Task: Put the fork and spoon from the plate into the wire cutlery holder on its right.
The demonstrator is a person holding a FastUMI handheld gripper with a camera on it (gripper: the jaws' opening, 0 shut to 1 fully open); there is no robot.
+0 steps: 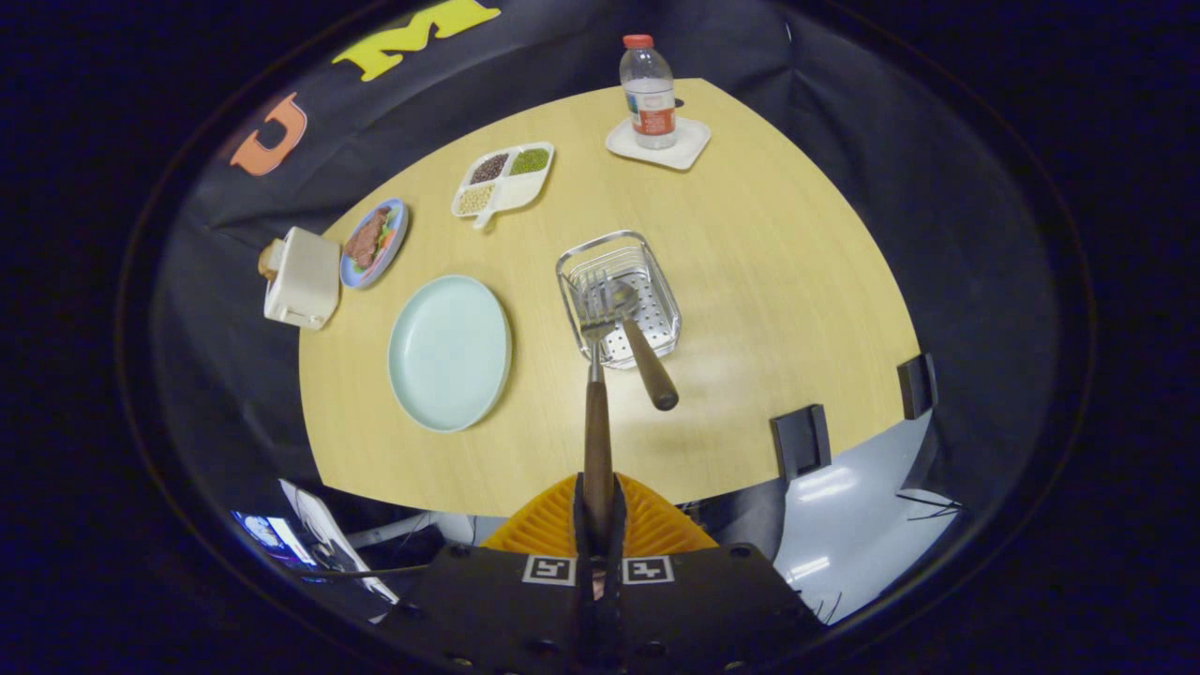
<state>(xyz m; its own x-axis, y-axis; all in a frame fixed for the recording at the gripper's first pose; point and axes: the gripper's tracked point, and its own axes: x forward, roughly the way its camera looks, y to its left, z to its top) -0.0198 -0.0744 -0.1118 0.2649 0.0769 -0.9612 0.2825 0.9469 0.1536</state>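
My gripper (598, 511) is shut on the wooden handle of the fork (596, 394), which points forward with its metal tines over the near rim of the wire cutlery holder (656, 272). The spoon (639, 347) stands inside the holder, bowl down, its wooden handle leaning out toward me over the near rim. To the left of the holder lies the pale green plate (450, 352), bare. I am held high above the round wooden table (769, 281).
Beyond the plate sit a small blue dish of food (375, 242), a white toaster-like box (302, 277) and a divided tray of beans (502, 178). A water bottle (647, 92) stands on a white coaster at the far side. Two dark clamps (801, 441) grip the near table edge.
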